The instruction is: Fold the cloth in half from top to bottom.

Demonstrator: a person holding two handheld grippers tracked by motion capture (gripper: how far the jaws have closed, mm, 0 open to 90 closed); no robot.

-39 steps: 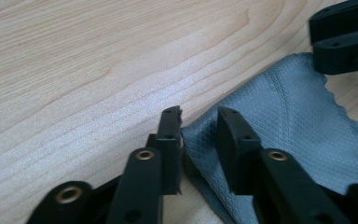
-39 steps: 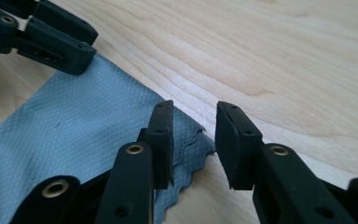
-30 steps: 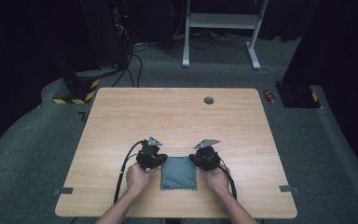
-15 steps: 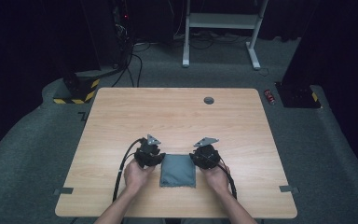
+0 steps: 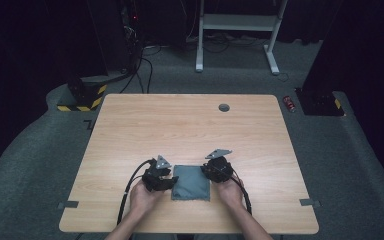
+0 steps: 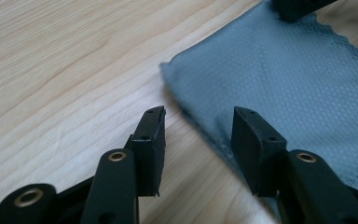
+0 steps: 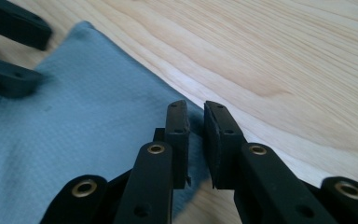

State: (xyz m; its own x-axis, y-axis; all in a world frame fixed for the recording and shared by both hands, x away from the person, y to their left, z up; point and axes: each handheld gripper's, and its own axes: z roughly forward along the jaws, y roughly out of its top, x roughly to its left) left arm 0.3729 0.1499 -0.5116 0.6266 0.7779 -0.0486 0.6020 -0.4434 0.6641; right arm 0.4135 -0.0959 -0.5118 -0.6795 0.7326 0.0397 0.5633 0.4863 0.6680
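Folded grey cloth (image 5: 191, 182) on table (image 5: 190, 125), between left hand-held gripper (image 5: 166, 181) and right hand-held gripper (image 5: 211, 172)

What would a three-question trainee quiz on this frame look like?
1. True or false: the left claw is clamped shut on the cloth.
2. The cloth lies: A) near the person's edge of the table; B) by its far edge; C) on the carpet.
3. What is set into the table top near its far edge?

Key:
1. False. Its jaws stand open astride the cloth's edge and have just been opening.
2. A.
3. A round hole.
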